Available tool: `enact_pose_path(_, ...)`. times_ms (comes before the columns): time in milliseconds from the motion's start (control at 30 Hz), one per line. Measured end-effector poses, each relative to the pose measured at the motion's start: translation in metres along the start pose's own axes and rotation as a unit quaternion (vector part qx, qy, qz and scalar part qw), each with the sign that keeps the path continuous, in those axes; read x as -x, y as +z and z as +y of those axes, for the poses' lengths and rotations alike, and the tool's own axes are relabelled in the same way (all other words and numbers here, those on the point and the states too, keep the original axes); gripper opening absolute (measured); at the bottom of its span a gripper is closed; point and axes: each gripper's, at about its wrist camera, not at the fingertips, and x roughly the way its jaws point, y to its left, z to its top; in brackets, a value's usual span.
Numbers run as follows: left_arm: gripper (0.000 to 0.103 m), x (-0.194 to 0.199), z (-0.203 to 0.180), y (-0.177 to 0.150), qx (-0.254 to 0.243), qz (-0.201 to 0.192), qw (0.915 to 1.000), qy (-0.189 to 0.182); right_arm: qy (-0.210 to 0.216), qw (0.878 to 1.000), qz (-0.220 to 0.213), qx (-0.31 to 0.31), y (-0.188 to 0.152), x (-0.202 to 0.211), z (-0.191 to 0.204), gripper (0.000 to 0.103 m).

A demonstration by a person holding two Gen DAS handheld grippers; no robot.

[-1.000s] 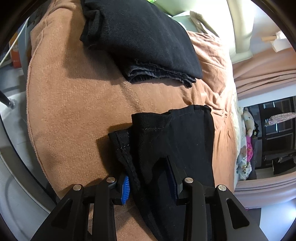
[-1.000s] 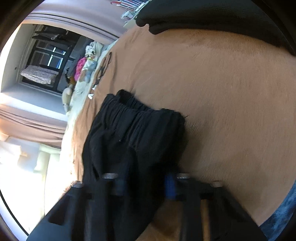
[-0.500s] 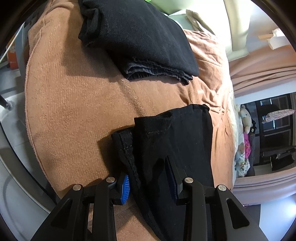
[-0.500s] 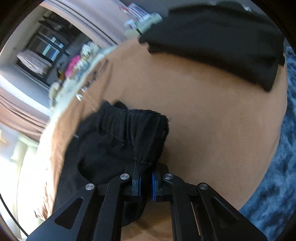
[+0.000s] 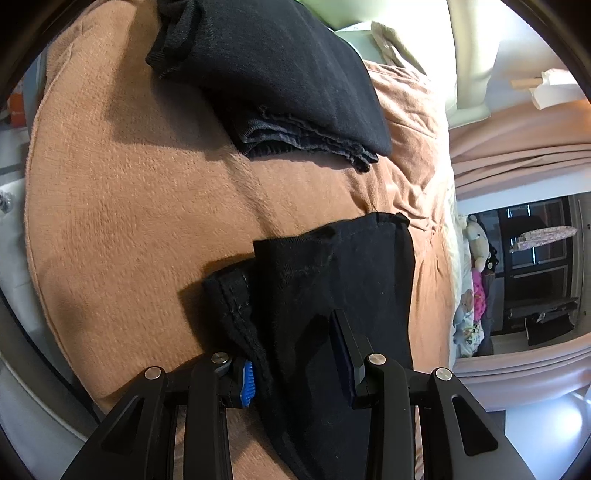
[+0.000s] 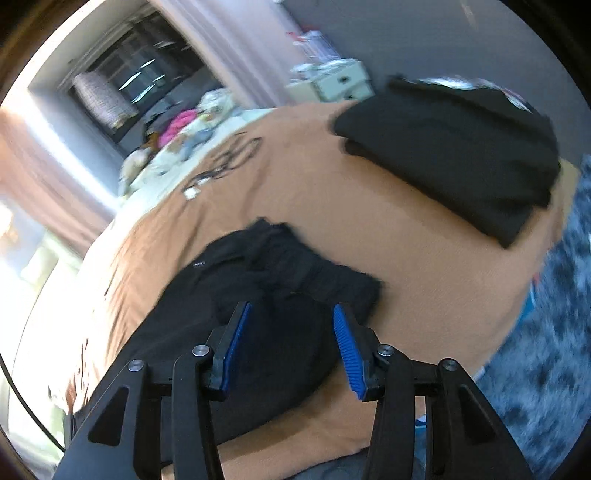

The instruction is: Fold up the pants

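Since last frame my right gripper (image 6: 291,347) let go the pants (image 6: 273,295), jaws opening, empty; left gripper (image 5: 295,362) grips the leg hem (image 5: 236,306); next, I fold hem toward waistband.

Bed: I see a wide bed under a tan-orange blanket (image 5: 140,206), its nap ribbed and creased near the far side.
Floor: in my right wrist view a blue-grey shaggy rug (image 6: 546,332) lies beside the bed.
Curtains: pale pink curtains (image 5: 517,147) hang in long folds next to a dark glazed opening (image 5: 535,273).
Wall: I make out a grey wall (image 6: 443,33) behind a small white drawer unit (image 6: 332,83), blurred.
Clutter: soft toys (image 5: 476,295) and bright pink cloth sit along the bed's far edge.
Light: strong daylight washes out the left edge (image 6: 33,258) of my right wrist view.
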Motion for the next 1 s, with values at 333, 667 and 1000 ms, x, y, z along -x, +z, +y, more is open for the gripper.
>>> enact_pose_path(333,0.036,-0.007,-0.006,0.004,-0.006,0.002,1.0,0.002,0.07,0.984,0.046,0.156,-0.052,-0.017,0.126,0.044)
enact_pose_path(667,0.017,-0.016,-0.016,0.013,-0.02,0.0,0.9992,0.034,0.128,0.946,0.138,0.263,-0.138,-0.058,0.237,0.044)
enact_pose_path(1000,0.004,0.005,-0.03,0.023,-0.023,-0.008,0.9996,-0.01,0.164,0.898,0.21,0.349,-0.191,-0.097,0.315,0.042)
